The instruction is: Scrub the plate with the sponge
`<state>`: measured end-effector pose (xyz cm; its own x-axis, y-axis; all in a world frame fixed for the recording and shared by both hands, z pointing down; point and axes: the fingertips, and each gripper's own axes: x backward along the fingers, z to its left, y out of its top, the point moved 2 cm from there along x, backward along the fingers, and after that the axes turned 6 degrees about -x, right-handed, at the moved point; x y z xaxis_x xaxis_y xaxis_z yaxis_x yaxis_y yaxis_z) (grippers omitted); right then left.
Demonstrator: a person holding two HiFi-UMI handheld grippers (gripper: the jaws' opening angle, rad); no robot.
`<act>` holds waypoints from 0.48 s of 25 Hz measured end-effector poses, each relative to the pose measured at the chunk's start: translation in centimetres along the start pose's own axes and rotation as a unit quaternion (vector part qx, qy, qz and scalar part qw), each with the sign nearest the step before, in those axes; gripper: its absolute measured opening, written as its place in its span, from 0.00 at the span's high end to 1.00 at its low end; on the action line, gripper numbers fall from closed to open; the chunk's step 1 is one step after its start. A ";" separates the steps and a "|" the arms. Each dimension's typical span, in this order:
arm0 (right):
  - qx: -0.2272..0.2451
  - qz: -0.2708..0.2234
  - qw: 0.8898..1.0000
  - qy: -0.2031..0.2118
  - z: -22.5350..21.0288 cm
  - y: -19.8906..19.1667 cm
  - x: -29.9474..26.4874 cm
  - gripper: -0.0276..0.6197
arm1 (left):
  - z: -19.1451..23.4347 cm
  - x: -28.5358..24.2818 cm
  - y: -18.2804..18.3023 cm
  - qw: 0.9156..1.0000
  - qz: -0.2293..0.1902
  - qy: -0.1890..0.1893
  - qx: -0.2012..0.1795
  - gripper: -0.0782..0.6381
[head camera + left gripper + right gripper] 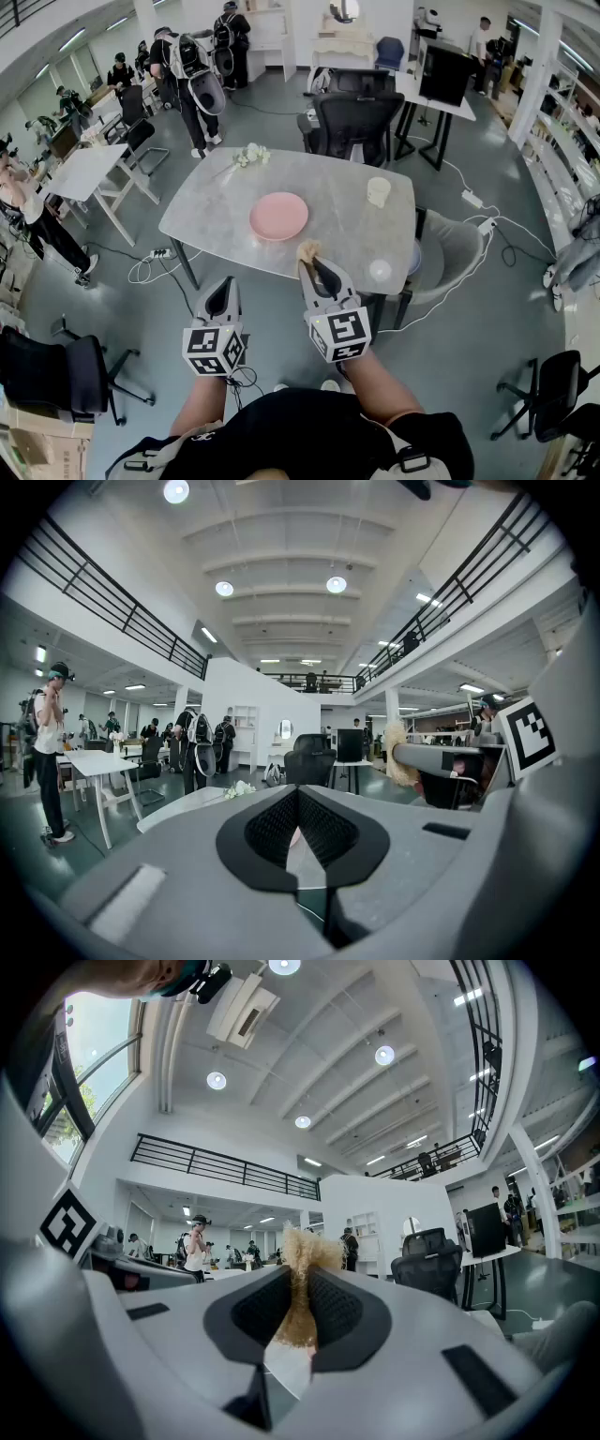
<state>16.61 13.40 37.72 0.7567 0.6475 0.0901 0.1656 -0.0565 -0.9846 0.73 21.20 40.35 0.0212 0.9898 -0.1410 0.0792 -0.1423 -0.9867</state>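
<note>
Open-plan office, grey desk (361, 220): pink plate (278, 216) just ahead-left of right tool (316, 266), clamped on tan sponge (307, 249); left tool (221, 300) closed, empty, farther back.

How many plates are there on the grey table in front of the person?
1: a pink plate, near the middle of the table. No other plate shows, and nothing there looks big enough to hide one.

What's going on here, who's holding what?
A person facing the grey table holds a gripper in each hand. The right gripper is clamped on a tan sponge. The left gripper is shut and empty. The pink plate sits on the table with neither gripper on it, so scrubbing has not started.
</note>
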 end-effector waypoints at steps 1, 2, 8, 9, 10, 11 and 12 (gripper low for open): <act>0.001 0.000 1.000 0.001 0.1 0.0 0.0 0.88 | 0.0 0.0 0.0 1.000 0.002 -0.006 0.012 0.88; 0.002 0.000 1.000 0.001 0.2 0.1 -0.1 0.88 | 0.0 0.0 -0.1 1.000 0.003 -0.011 0.022 0.88; -0.003 0.001 1.000 -0.003 0.9 0.0 -0.4 0.88 | 1.3 0.4 0.0 1.000 0.006 -0.002 0.020 0.88; -0.005 0.002 1.000 -0.004 1.0 -0.2 -0.5 0.88 | 1.5 0.5 -0.1 1.000 0.006 0.000 0.020 0.88; -0.007 0.003 1.000 -0.004 1.1 -0.3 -0.6 0.88 | 1.7 0.5 -0.1 1.000 0.006 0.001 0.021 0.88; -0.008 0.005 1.000 -0.002 1.2 -0.5 -0.7 0.88 | 1.8 0.5 -0.3 1.000 0.008 0.001 0.023 0.88; -0.008 0.007 1.000 -0.001 1.3 -0.6 -0.9 0.88 | 1.9 0.6 -0.4 1.000 0.010 0.001 0.024 0.88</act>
<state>15.01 13.91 38.07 0.7578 0.6479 0.0769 0.1656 -0.0770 -0.9832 -1.22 21.83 40.50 0.0239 0.9869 -0.1597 0.0313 -0.1604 -0.9866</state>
